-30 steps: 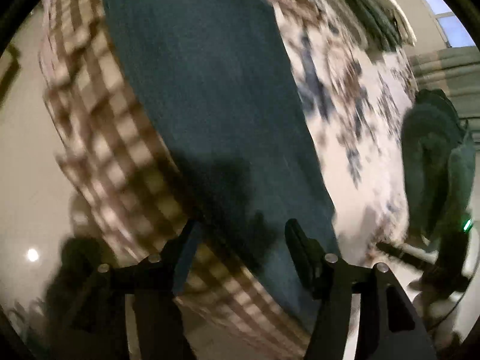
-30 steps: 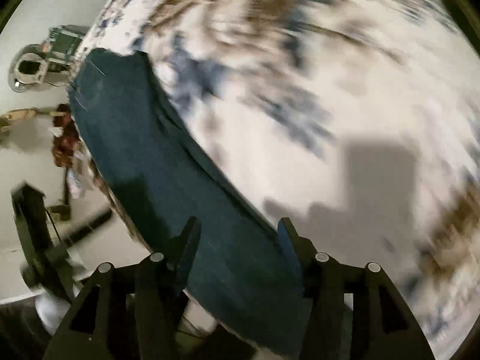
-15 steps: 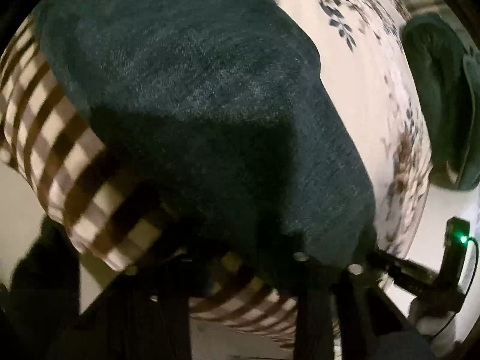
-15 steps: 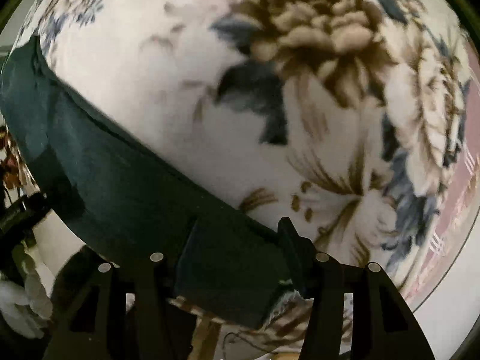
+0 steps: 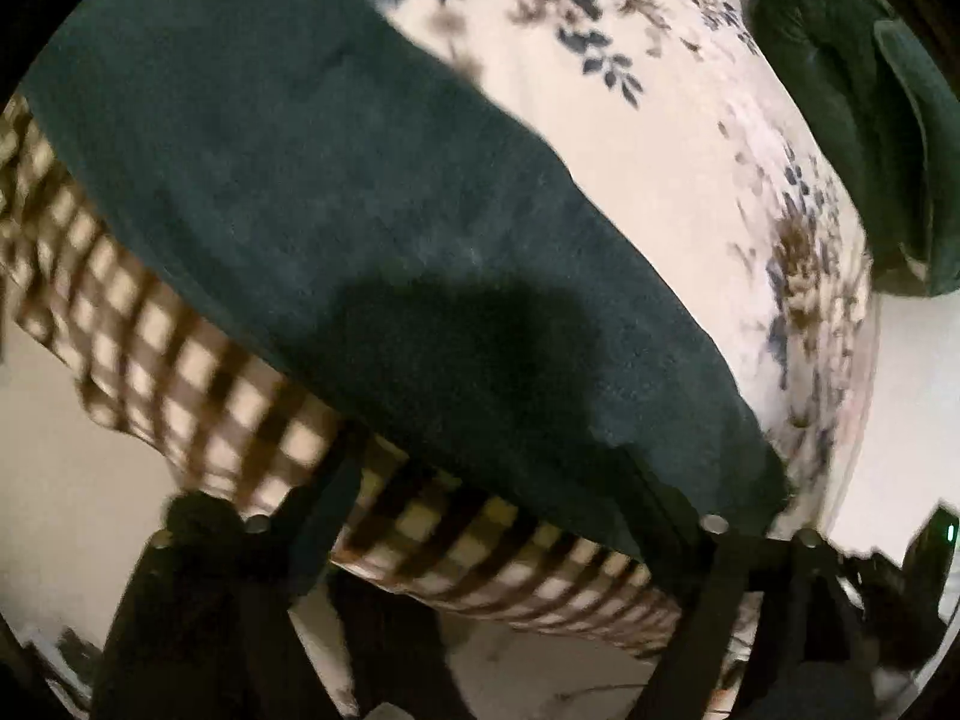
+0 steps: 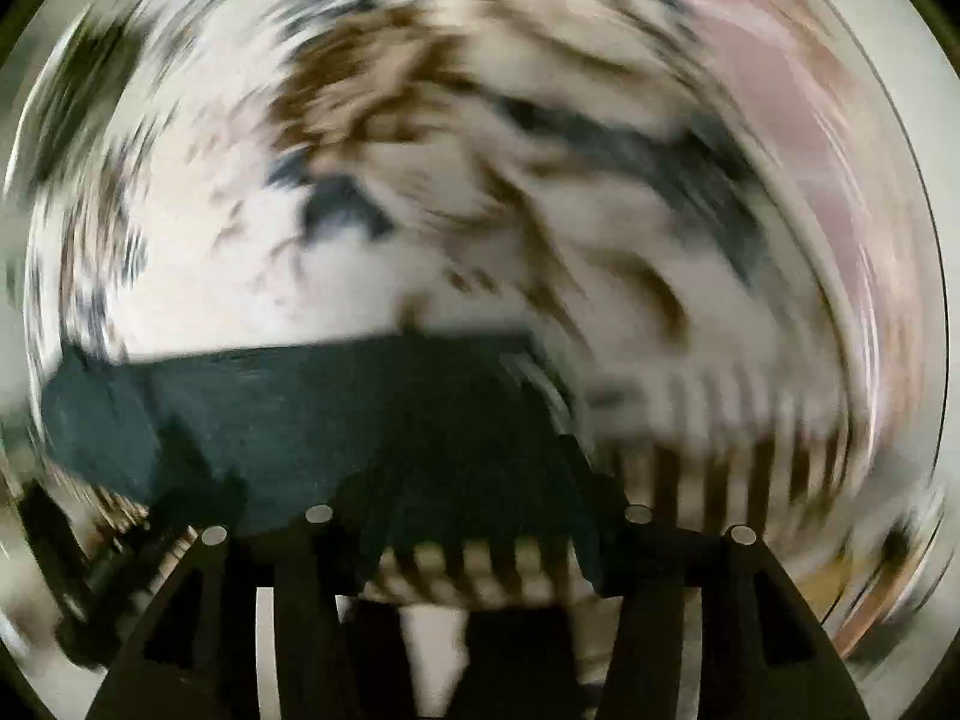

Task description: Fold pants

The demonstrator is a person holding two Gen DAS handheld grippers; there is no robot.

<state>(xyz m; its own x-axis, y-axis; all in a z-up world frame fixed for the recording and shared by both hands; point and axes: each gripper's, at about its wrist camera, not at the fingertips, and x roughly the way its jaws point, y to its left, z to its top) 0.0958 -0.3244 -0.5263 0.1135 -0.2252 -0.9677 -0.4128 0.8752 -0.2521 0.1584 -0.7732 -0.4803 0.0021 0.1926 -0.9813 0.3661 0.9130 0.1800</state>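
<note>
Two bedcovers under pants [image 5: 372,228] — floral [image 5: 690,192], checked [image 5: 198,384].

White floral bedspread [image 5: 690,180] covers the bed; brown-and-cream checked sheet [image 5: 180,372] hangs below its edge. Dark green clothing pile [image 5: 852,120] lies beyond.

both views are dim and warm-toned, with the fisheye circle ringed in black and straight lines bowed near the rim. the left wrist view is fairly sharp at its centre: the weave of the pants [image 5: 372,210] reads clearly, and a broad soft shadow lies across them low in the frame. the checked cloth [image 5: 180,384] at the left smears with motion. a small green light [image 5: 950,531] glows at the right edge. the right wrist view is heavily blurred in a swirl; the floral cover [image 6: 480,150] streaks, and only the right gripper [image 6: 474,510] stays crisp.
</note>
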